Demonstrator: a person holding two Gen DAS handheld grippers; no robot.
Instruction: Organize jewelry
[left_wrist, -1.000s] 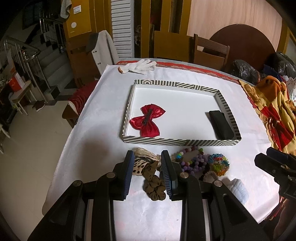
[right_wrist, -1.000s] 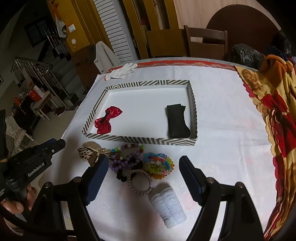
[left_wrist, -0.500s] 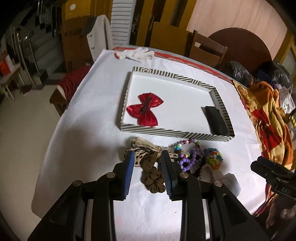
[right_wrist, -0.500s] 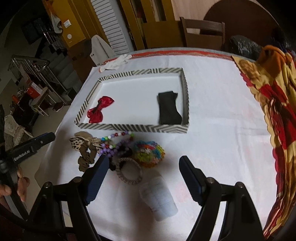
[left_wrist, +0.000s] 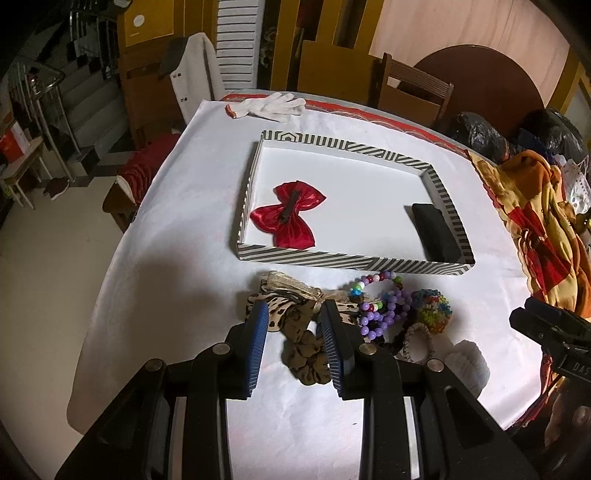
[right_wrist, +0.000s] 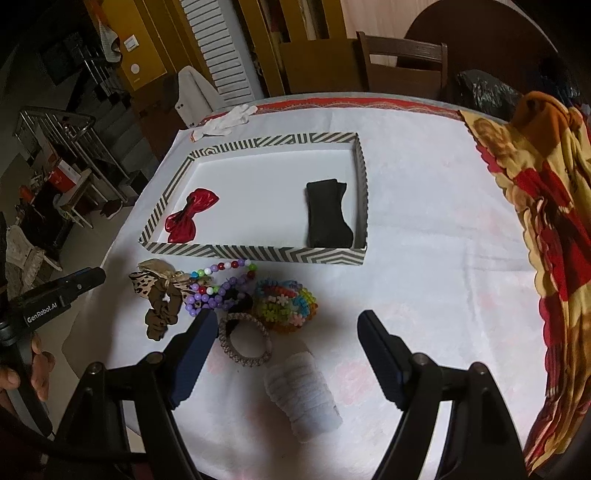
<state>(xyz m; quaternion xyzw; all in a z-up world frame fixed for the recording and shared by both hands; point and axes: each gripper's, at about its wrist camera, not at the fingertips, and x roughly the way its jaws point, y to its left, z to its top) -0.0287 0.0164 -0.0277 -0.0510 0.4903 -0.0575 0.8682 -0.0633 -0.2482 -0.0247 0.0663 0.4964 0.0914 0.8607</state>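
A striped shallow box (left_wrist: 343, 259) (right_wrist: 258, 254) on the white table holds a red bow (left_wrist: 287, 213) (right_wrist: 189, 215) at its left and a black band (left_wrist: 435, 230) (right_wrist: 328, 218) at its right. In front of it lie a leopard scrunchie (left_wrist: 301, 334) (right_wrist: 161, 300), purple and coloured bead bracelets (left_wrist: 380, 306) (right_wrist: 218, 287), a rainbow bracelet (right_wrist: 286, 301), a woven bracelet (right_wrist: 245, 339) and a white fuzzy band (right_wrist: 303, 393). My left gripper (left_wrist: 294, 328) is open, its jaws either side of the scrunchie, above it. My right gripper (right_wrist: 286, 334) is wide open above the bracelets.
A white glove (left_wrist: 267, 106) lies at the table's far edge. An orange and red patterned cloth (right_wrist: 546, 206) covers the right side. Wooden chairs (left_wrist: 413, 94) stand behind the table. The table's left edge drops to the floor.
My left gripper has come nearer the leopard scrunchie, which now sits between its jaws. My right gripper has shifted slightly over the bracelets. Nothing was grasped.
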